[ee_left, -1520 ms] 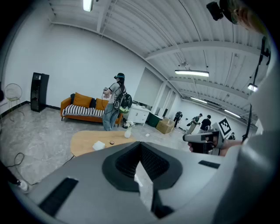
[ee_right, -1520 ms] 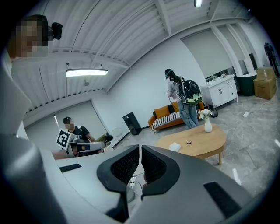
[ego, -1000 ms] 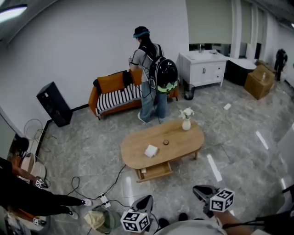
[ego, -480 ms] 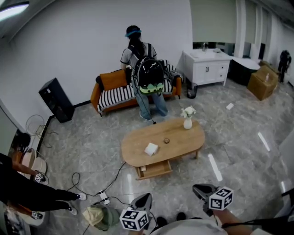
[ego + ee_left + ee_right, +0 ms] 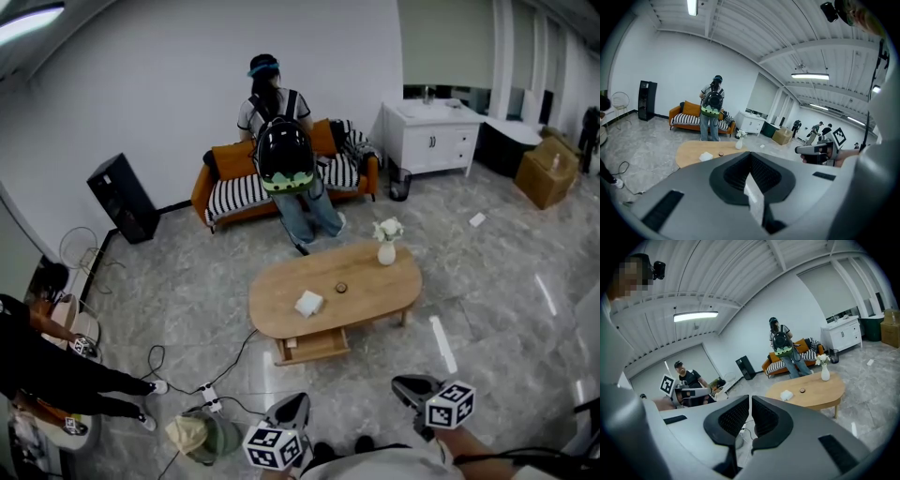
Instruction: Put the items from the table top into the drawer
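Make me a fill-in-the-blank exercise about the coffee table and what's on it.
The drawer under the oval table stands ___.
The white vase holds ___.
The small round item lies between the white item and the ___.
Missing words: open; flowers; vase.

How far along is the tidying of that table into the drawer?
Barely started. Done: the drawer under the table is open. In hand: nothing; the left claw and right claw are shut, empty, away from the table. Left: the white item, small round item and vase on top.
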A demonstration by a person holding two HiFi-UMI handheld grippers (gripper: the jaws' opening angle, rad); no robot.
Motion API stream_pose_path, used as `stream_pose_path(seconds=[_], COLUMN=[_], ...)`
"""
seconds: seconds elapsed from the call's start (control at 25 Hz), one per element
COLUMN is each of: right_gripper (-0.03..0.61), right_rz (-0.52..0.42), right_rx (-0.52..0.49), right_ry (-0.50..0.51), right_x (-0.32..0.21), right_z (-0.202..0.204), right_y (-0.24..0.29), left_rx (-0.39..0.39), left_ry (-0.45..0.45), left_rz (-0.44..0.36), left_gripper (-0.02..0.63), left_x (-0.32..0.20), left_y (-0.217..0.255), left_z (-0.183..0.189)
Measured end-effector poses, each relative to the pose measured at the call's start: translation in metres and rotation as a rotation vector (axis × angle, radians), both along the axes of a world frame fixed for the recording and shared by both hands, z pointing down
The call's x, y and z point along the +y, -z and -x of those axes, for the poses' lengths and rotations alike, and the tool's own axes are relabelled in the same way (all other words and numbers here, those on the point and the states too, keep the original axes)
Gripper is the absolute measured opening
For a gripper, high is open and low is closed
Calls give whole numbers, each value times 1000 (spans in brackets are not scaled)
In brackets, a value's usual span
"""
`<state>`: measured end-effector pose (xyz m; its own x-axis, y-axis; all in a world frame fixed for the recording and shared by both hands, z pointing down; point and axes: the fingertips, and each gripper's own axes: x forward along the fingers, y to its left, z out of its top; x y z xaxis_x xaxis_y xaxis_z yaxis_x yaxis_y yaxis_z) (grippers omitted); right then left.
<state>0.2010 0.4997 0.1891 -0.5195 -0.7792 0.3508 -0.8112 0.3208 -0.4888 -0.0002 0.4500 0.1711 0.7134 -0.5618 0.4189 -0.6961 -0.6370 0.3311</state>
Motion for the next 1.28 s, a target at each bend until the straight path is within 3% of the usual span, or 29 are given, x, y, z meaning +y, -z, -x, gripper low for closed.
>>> stream_pose_path(seconds=[0.6, 0.88, 1.28], right_gripper=[43, 43, 43], right_rz=[19, 17, 23], right_rx=[28, 23, 28], right_ry=[10, 3, -21], right_x=[-18, -48, -141], right_z=[-26, -20, -8], right_y=[-14, -15, -16], left_rx=[-3, 5, -1], left_ry=[42, 38, -11], left_rz=[16, 13, 14], left_gripper=[0, 0, 0], left_x=[-16, -54, -153], left_y=[-15, -20, -22], left_z=[-12, -9, -3])
